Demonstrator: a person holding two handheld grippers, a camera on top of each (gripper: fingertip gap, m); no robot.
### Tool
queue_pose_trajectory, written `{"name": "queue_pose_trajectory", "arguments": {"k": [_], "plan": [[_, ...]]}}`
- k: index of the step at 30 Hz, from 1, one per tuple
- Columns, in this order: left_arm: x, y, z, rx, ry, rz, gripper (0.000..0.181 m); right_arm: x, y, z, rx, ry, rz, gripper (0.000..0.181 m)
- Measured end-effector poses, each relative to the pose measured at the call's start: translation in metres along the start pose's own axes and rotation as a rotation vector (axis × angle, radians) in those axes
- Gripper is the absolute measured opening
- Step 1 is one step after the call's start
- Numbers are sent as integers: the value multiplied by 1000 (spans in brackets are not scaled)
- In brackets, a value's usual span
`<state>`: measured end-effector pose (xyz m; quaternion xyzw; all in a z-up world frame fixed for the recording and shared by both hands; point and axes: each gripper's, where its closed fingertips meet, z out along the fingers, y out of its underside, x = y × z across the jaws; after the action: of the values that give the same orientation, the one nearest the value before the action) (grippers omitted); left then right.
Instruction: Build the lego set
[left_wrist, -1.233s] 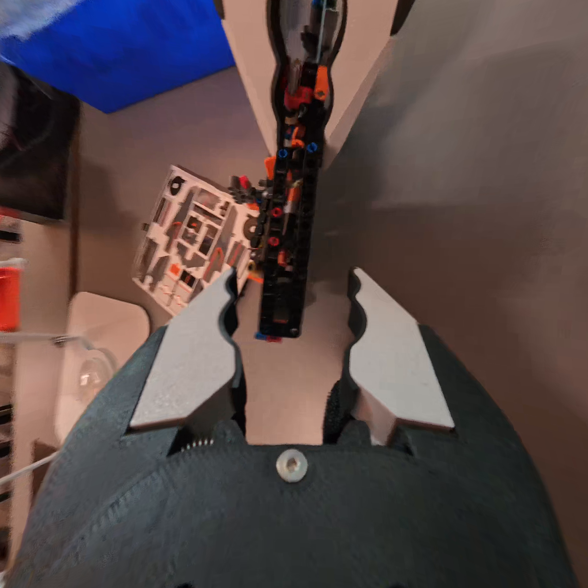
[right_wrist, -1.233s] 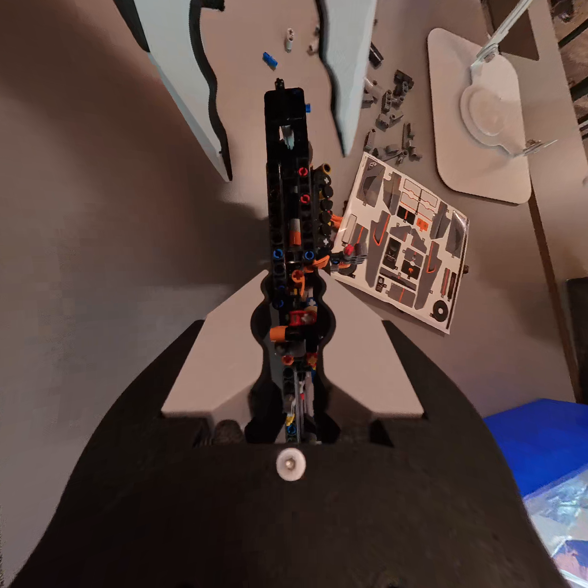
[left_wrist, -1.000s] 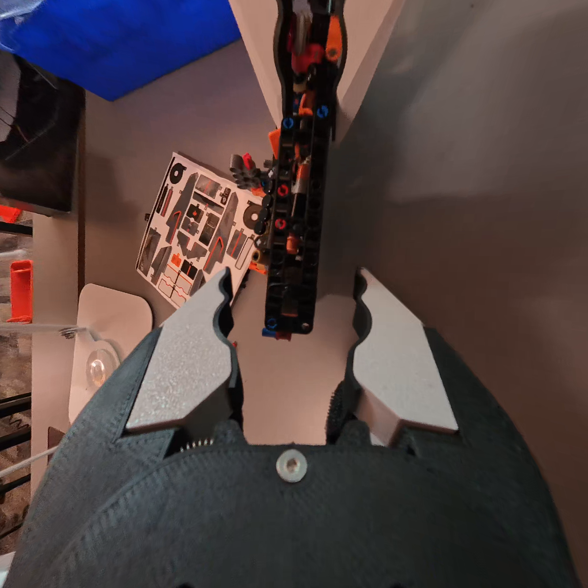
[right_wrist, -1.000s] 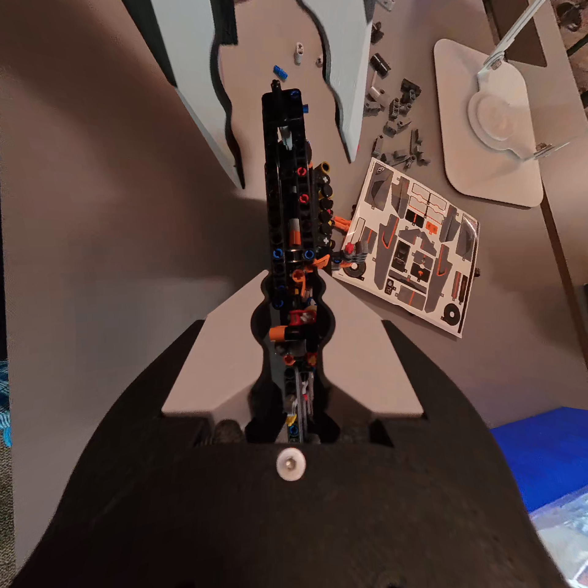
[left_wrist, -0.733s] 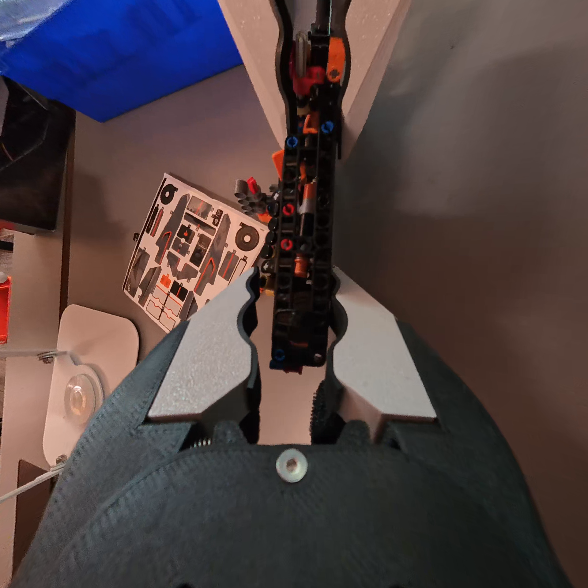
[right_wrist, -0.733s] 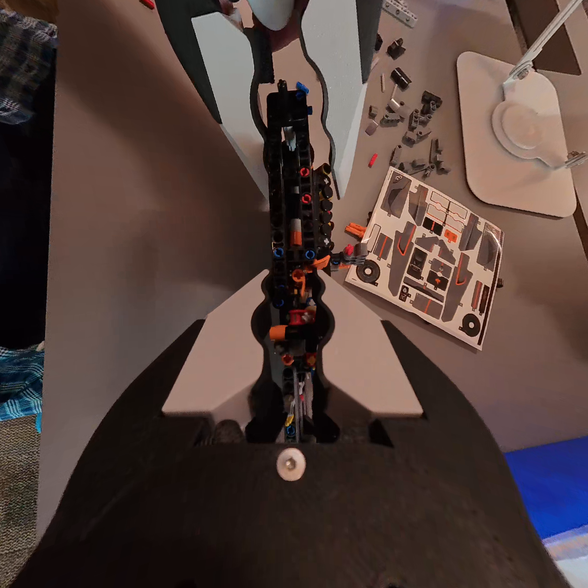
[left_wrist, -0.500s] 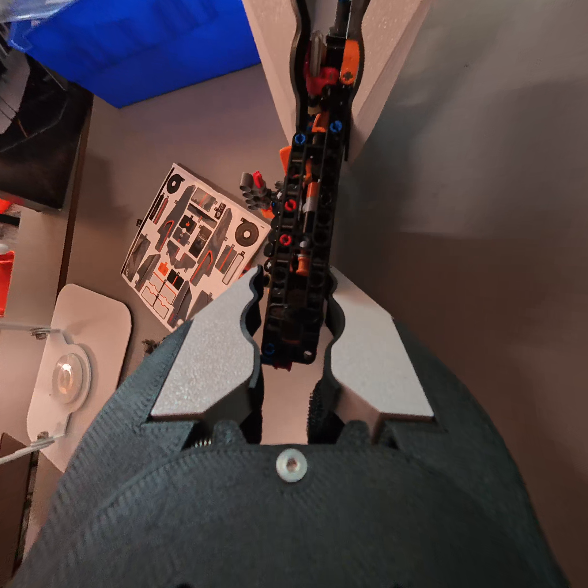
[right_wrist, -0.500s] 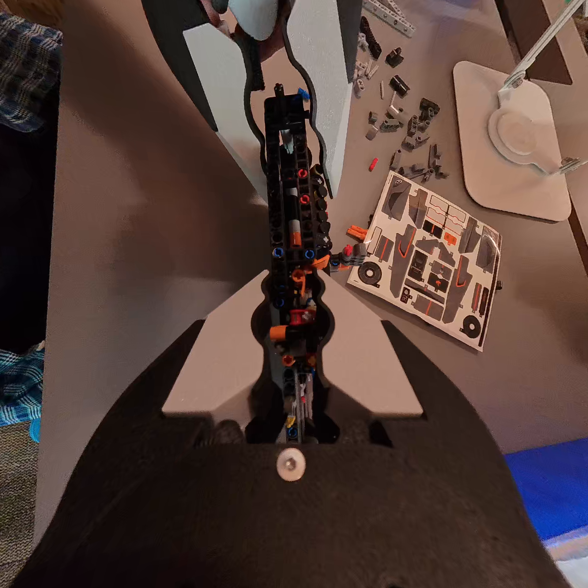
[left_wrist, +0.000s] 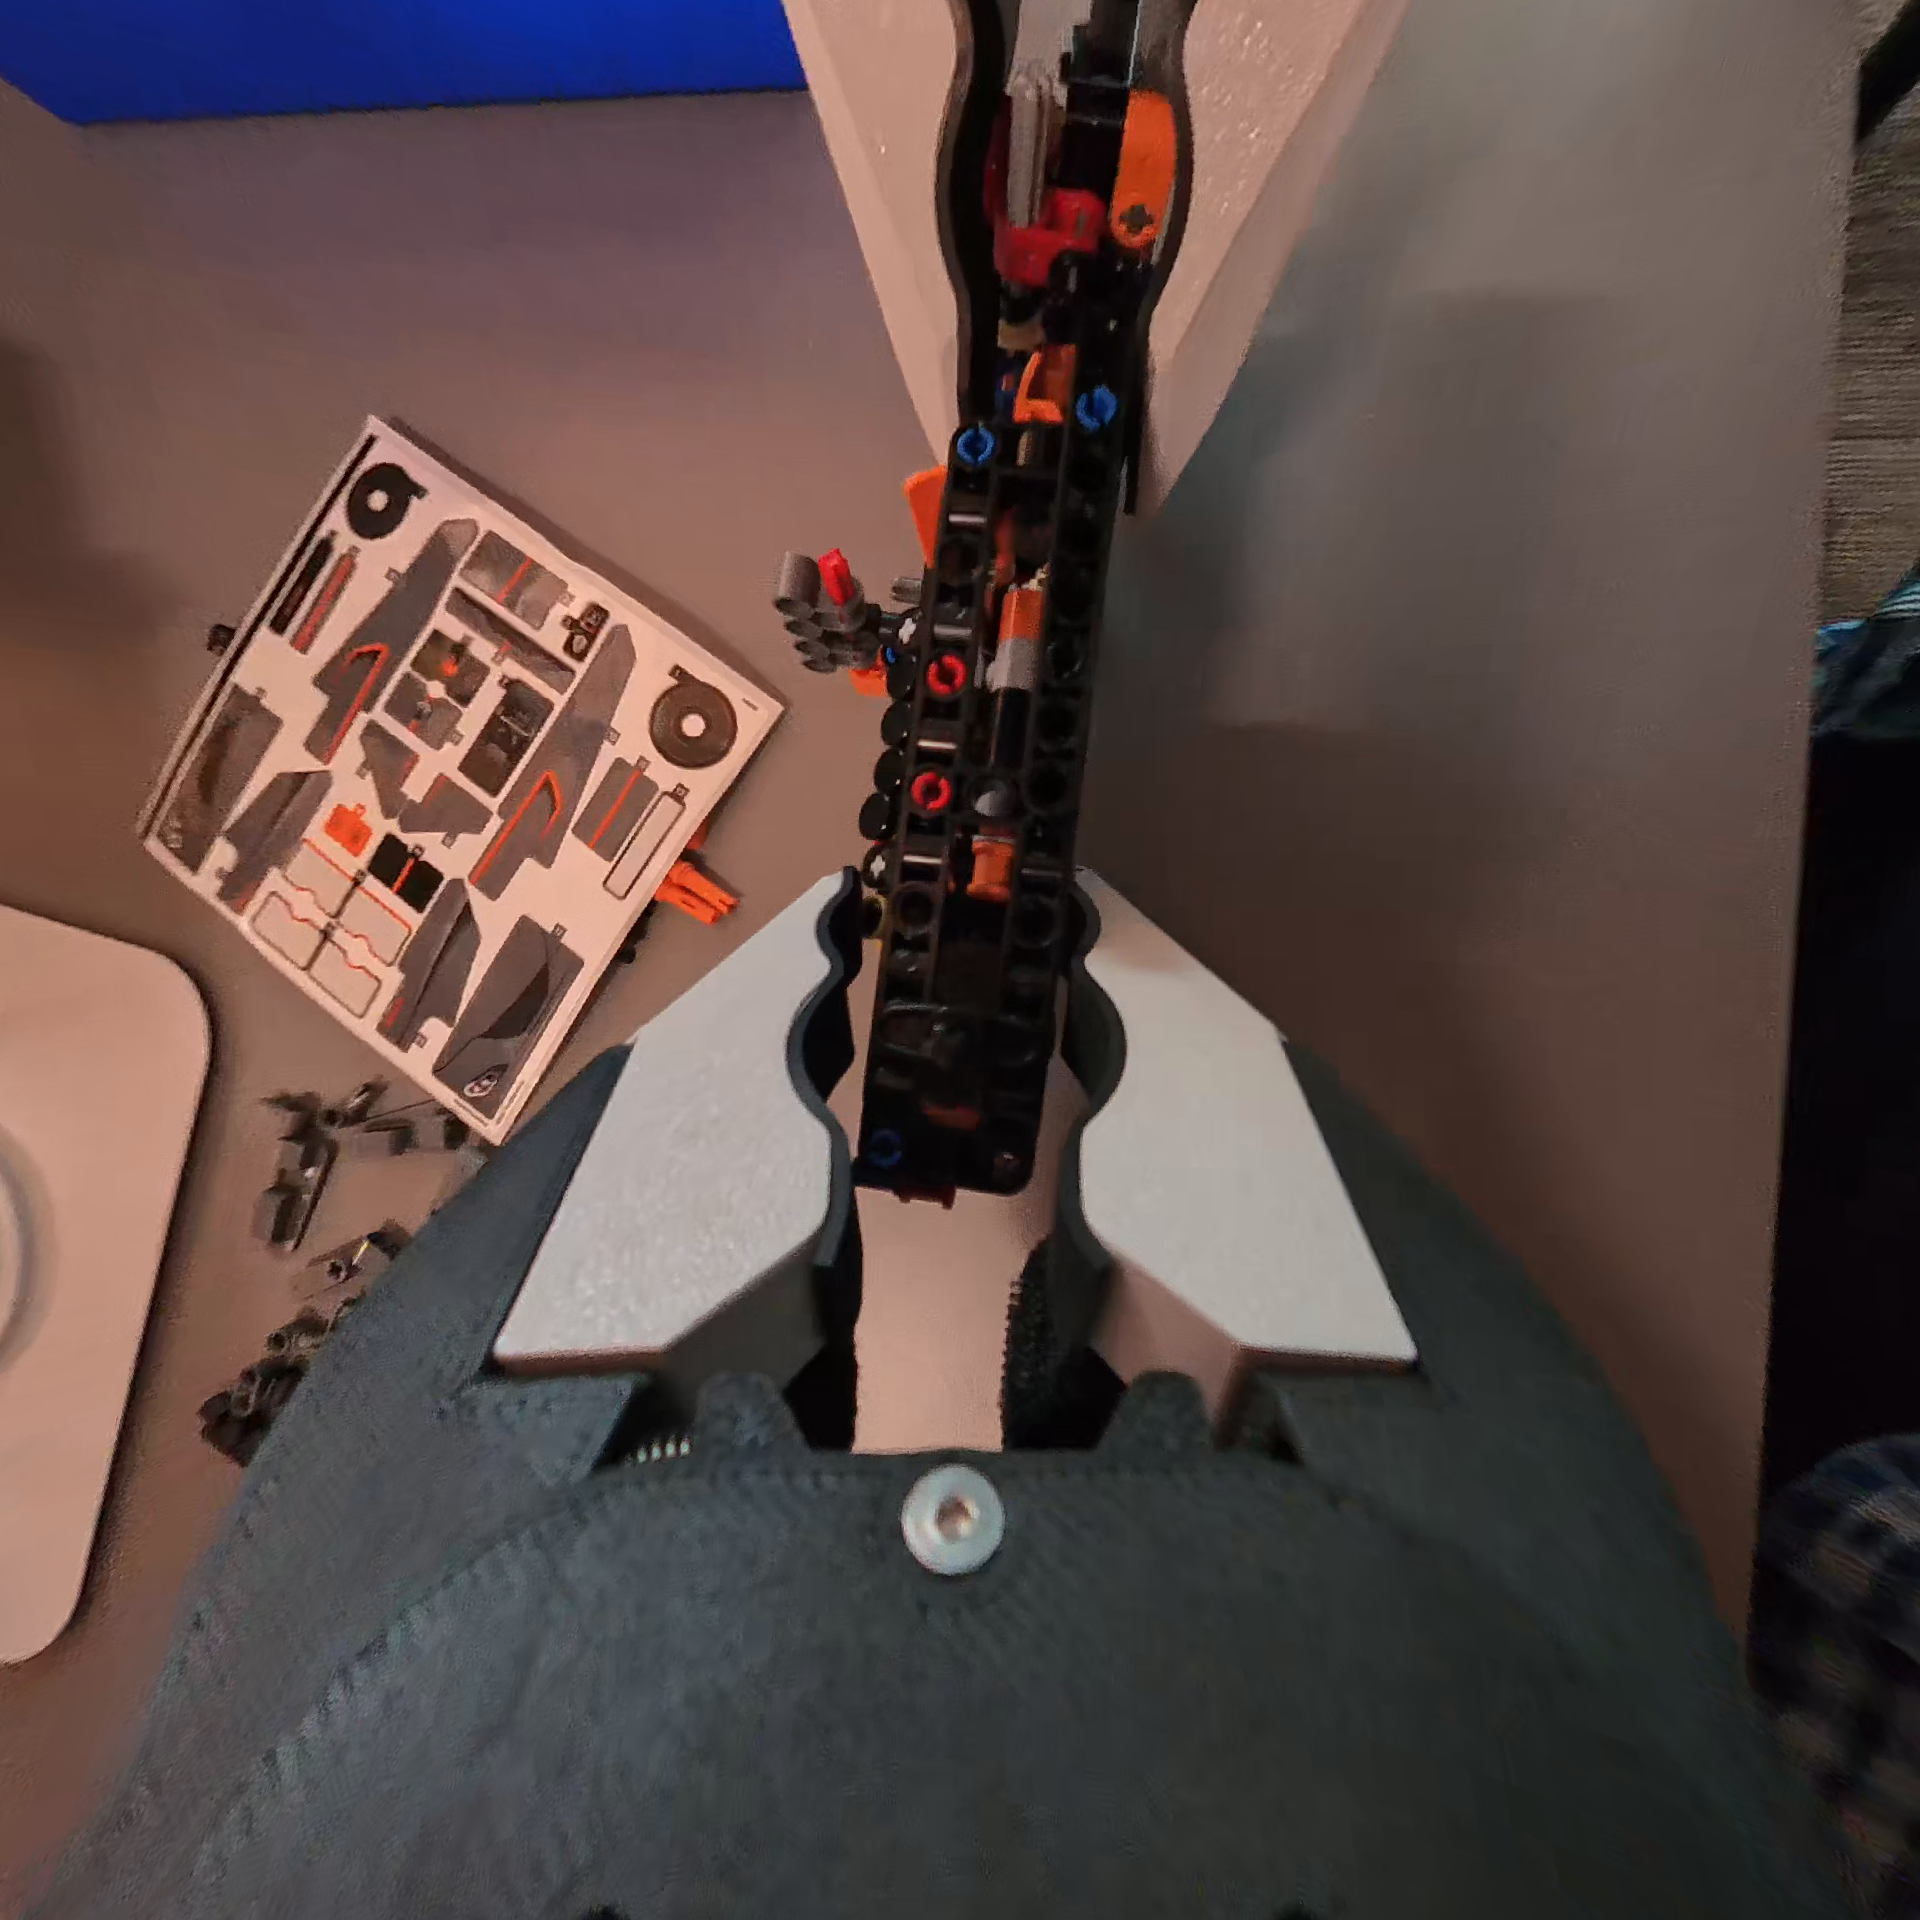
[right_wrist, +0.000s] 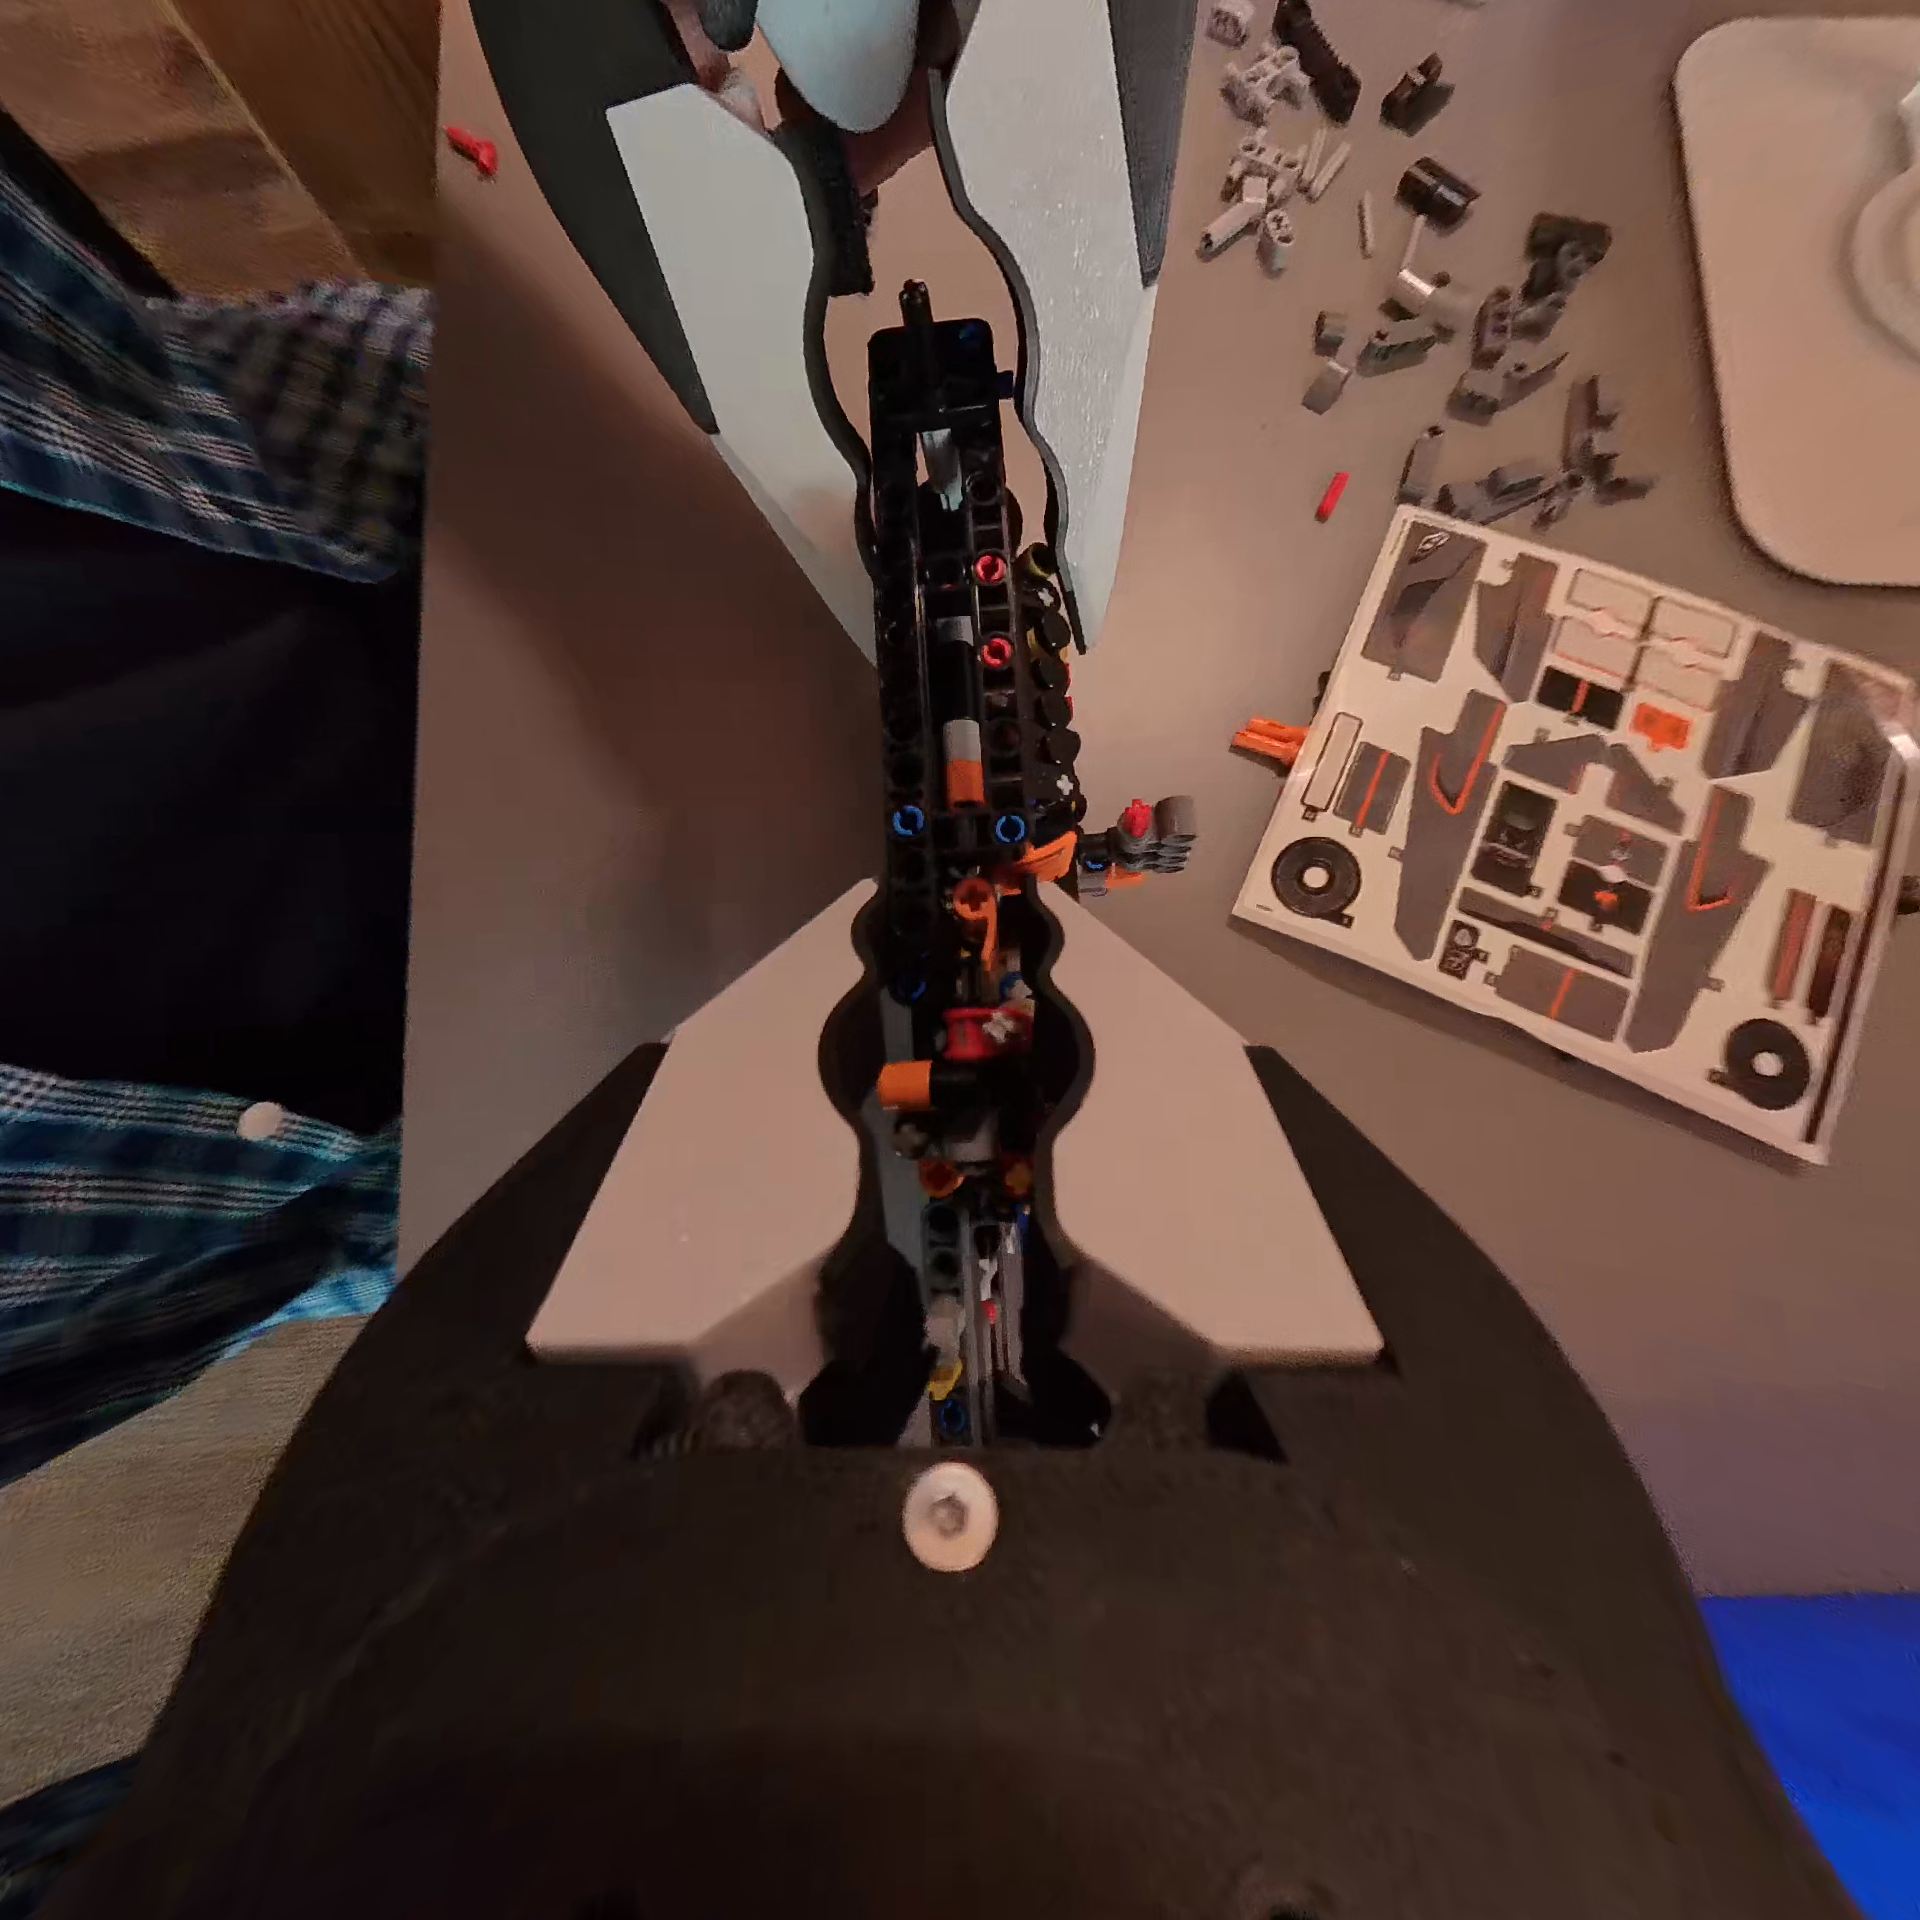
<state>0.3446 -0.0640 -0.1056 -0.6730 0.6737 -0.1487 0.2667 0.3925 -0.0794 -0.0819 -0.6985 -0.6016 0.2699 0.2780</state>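
The lego assembly (left_wrist: 977, 790) is a long black beam frame with red, blue and orange pins, held in the air above the grey table (left_wrist: 1455, 727). My left gripper (left_wrist: 961, 904) is shut on its near end. My right gripper (right_wrist: 961, 914) is shut on the other end of the assembly (right_wrist: 956, 675), which runs deep between its jaws. Each view shows the other gripper at the top: the right gripper (left_wrist: 1049, 208) in the left wrist view, and the left gripper (right_wrist: 935, 343) in the right wrist view. A small grey and red stub (right_wrist: 1138, 831) sticks out sideways from the frame.
A sticker sheet (right_wrist: 1579, 831) lies on the table beside an orange piece (right_wrist: 1268, 740). Loose grey and black pieces (right_wrist: 1455, 312) and a red pin (right_wrist: 1332, 496) lie beyond it. A white stand base (right_wrist: 1818, 312), a blue bin (right_wrist: 1818, 1714) and a plaid sleeve (right_wrist: 208, 416) are nearby. One gripper's finger ends stand about 6 cm off the other's. The orange piece (right_wrist: 1268, 740) sits 8 cm or so from the ends of my left fingers. My left wrist view (left_wrist: 700, 892) looks at it from another angle.
My left gripper was open and short of the assembly; it moved forward and shut on the free end. My right gripper kept its hold, and both have shifted over the table.
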Motion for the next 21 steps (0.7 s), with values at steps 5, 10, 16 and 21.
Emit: {"name": "queue_pose_trajectory", "arguments": {"k": [5,10,16,21], "plan": [[-10,-2,3,-23,176,-93,37,19,-3,-3,19,-165,151,23],[-16,1,11,-39,257,-136,36,37,-3,-6,33,-108,145,37],[-18,2,11,-57,300,-157,36,44,-1,-18,32,118,-36,38],[-19,2,12,-89,314,-160,36,38,-7,-19,-5,280,-218,43]]}}
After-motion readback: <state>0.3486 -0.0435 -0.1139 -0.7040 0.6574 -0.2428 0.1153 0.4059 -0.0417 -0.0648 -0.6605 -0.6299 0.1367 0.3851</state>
